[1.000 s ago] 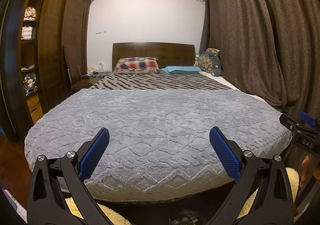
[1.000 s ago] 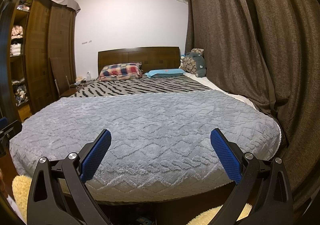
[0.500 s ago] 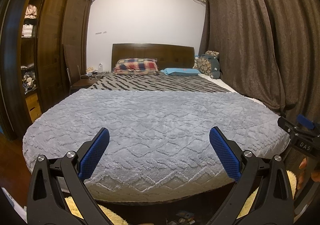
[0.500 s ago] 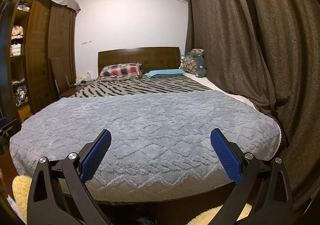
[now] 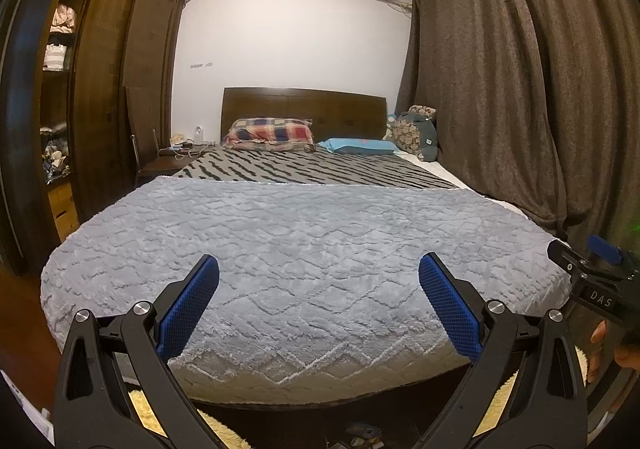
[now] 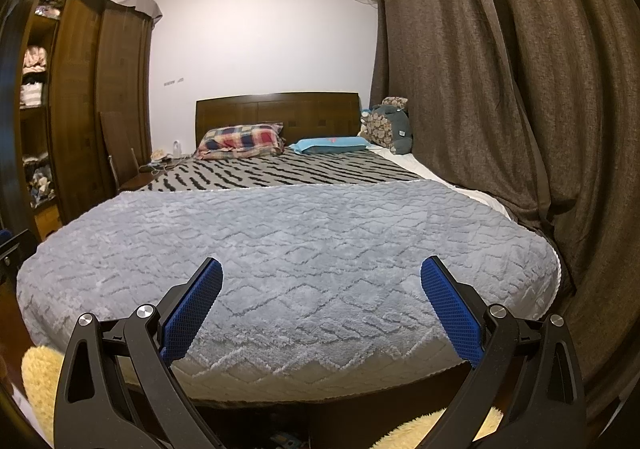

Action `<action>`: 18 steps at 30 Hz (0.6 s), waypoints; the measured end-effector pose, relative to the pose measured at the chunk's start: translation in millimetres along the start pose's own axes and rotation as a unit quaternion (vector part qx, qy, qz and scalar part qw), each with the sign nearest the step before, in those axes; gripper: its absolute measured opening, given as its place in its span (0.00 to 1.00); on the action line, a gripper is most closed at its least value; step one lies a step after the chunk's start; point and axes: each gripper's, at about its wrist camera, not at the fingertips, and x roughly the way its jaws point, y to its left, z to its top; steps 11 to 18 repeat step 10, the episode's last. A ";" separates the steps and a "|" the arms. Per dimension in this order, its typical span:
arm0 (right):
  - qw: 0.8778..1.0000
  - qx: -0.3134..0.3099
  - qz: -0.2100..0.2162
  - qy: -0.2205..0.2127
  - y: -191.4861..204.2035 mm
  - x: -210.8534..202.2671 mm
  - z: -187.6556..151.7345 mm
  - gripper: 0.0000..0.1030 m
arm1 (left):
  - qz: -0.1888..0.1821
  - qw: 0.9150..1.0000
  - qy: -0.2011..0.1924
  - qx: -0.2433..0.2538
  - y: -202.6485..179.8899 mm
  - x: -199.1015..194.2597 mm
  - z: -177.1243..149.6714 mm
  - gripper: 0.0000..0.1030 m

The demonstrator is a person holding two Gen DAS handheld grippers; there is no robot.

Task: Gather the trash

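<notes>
My left gripper (image 5: 318,289) is open and empty, held above the foot of a bed with a grey plush blanket (image 5: 304,249). My right gripper (image 6: 320,289) is open and empty over the same blanket (image 6: 288,245). It also shows at the right edge of the left wrist view (image 5: 596,269). Small scraps (image 5: 362,435) lie on the dark floor under the bed's foot, too dim to identify; they also show faintly in the right wrist view (image 6: 286,441).
A yellow fluffy rug (image 5: 224,429) lies at the bed's foot. A wooden wardrobe (image 5: 100,89) stands left, brown curtains (image 5: 520,89) right. Pillows (image 5: 268,133) and a bedside stand with cables (image 5: 176,153) are at the far end.
The left wrist view has tilted up slightly, so the bed sits a little lower in it. The right gripper has barely moved. Both grippers stay open.
</notes>
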 end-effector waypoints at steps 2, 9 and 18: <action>1.000 -0.001 0.001 0.000 -0.3 0.1 0.6 0.97 | 0.000 1.000 0.000 -0.001 0.0 -0.2 0.3 0.92; 1.000 -0.001 0.002 0.001 -1.1 1.2 1.1 0.97 | -0.003 1.000 0.012 -0.008 1.2 2.6 -0.2 0.92; 1.000 -0.001 0.002 0.001 -1.3 1.2 1.1 0.97 | -0.003 1.000 0.013 -0.008 1.8 3.0 0.1 0.92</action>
